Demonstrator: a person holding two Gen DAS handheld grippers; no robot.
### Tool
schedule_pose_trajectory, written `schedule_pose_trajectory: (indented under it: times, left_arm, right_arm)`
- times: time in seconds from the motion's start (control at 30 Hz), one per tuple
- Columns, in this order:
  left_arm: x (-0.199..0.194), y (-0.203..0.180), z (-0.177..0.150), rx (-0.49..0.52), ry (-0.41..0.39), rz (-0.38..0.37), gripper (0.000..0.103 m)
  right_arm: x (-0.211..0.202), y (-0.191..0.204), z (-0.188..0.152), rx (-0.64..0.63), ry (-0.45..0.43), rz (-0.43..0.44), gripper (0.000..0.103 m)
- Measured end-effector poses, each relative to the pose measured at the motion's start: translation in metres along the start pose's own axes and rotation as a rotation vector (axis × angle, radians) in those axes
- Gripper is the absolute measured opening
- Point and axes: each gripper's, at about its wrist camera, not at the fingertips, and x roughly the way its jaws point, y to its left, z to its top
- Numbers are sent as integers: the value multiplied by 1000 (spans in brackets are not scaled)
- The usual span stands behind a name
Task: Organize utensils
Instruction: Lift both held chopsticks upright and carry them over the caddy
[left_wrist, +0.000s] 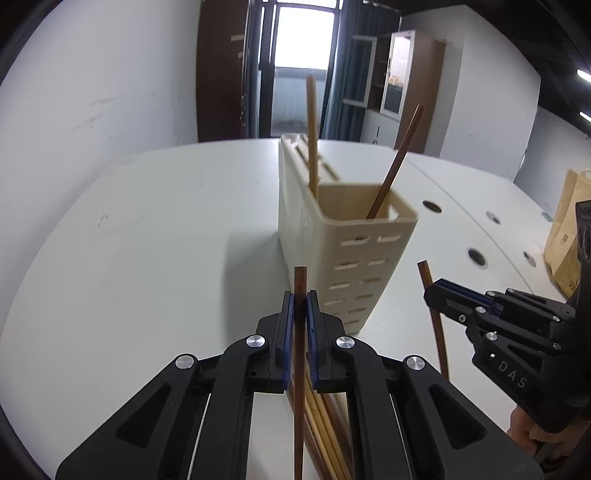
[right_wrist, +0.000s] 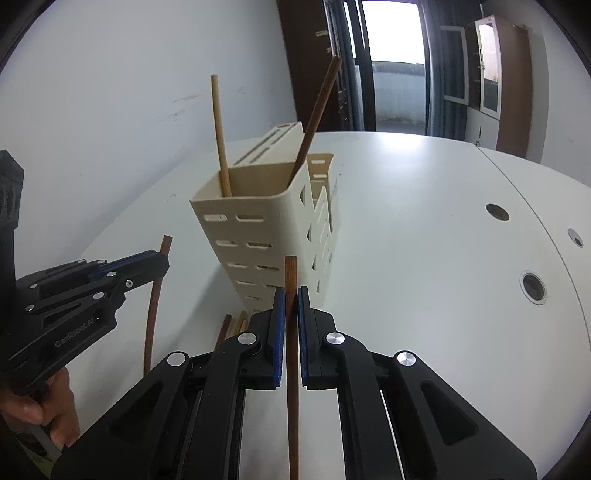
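Each hand carries one dark brown chopstick, clamped near its upper end so the long shaft hangs below the pads and can be steered tip-first into a slot. The left gripper (left_wrist: 300, 310) is clenched on its dark chopstick (left_wrist: 300, 354), whose square-cut top pokes just above the blue pads; the right gripper (right_wrist: 291, 306) grips a second dark chopstick (right_wrist: 291, 332) the same way. Gripping so near the top leaves most of each stick free, which suits a drop into a tall container.

That container, a cream slotted utensil holder (left_wrist: 332, 236), stands upright on the white table (left_wrist: 147, 240), directly ahead of both grippers. Its near open compartment already holds a pale chopstick (left_wrist: 313, 136), nearly upright against the back wall, and a dark one (left_wrist: 397, 162) leaning to the right, so the sorting is judged partly done.

Below the left gripper, a loose bundle of pale and dark chopsticks (left_wrist: 325, 424) lies on the table just beside the holder's base; these are the remaining stock. Whether the tips of the gripped sticks are clear of that bundle cannot be told, since the fingers hide them.

The next step is probably to bring each stick over the open compartment and release it; the leaning chopstick narrows the opening on the right side.
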Motion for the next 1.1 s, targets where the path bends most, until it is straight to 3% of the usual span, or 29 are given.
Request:
schedule_pose_trajectory:
  times: [0.4, 0.57, 0.83, 1.1]
  left_arm:
    - [-24, -30, 26, 2, -137, -5, 6]
    - [-33, -25, 41, -11, -167, -33, 6]
    - [-49, -35, 56, -2, -288, -32, 6]
    - [-48, -47, 68, 28, -330, -34, 6]
  right_arm:
    - [-32, -2, 24, -28, -126, 17, 7]
    - [-46, 7, 33, -41, -174, -8, 7]
    - [-58, 0, 53, -39, -260, 16, 7]
    - [-66, -2, 67, -63, -340, 32, 7]
